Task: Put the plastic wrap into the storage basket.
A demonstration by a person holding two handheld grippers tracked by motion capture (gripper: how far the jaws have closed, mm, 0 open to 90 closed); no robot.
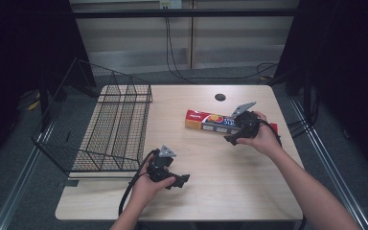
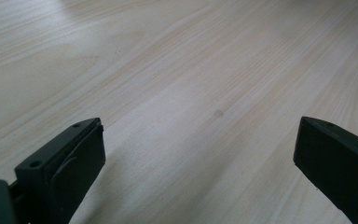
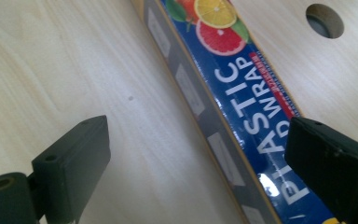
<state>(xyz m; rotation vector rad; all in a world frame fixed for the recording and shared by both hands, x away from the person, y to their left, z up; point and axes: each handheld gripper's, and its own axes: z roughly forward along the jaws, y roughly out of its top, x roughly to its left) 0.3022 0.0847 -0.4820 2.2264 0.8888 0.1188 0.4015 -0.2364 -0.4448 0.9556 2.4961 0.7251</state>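
A: Where is the plastic wrap box (image 1: 211,121) seen?

B: It is laid flat on the table (image 1: 211,191), toward the far right side. The right tongs (image 1: 233,139) are held over it, near its right part. The jaws are spread wide, and the box is not pinched yet.

A: How is the box likely to be felt when lifted?

B: It is judged to be light and stiff, but long and thin. The shiny print may be slippery. It is best gripped across its narrow sides, near the middle, so it is not tipped.

A: And the left tongs (image 1: 182,179)?

B: They are held wide apart over bare wood, with nothing between them.

A: Is anything hard to see?

B: The right end of the box is covered by the hand (image 1: 263,136). The wire basket (image 1: 110,124) is seen at the left.
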